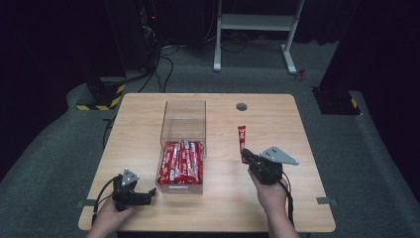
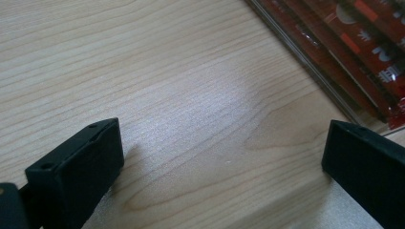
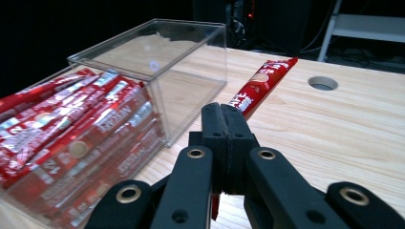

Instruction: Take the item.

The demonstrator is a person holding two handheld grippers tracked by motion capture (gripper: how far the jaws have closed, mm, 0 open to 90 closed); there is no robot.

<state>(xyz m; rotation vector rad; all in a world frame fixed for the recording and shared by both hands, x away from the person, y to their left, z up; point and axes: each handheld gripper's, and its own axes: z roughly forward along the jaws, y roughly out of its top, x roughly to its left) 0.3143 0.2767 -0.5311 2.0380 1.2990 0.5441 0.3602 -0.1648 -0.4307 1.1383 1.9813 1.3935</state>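
Lengthwise, red sachet [image 3: 261, 84] — near end pinched in right hand-held gripper [image 3: 228, 114] — far end toward table hole [image 3: 323, 83].

Each hand-held gripper is matt black: the left hand-held gripper [image 1: 148, 194] and the right hand-held gripper [image 1: 246, 154] each carry a grey three-cornered plate on top. Black cables trail toward 6 o'clock. Brass-ringed screw holes dot the right one's arms. Forearms are bare.

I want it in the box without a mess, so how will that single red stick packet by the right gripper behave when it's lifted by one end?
The red stick packet looks thin and probably light. Clamped at its near end by the right gripper, it will likely droop. Its glossy wrapper may slip.
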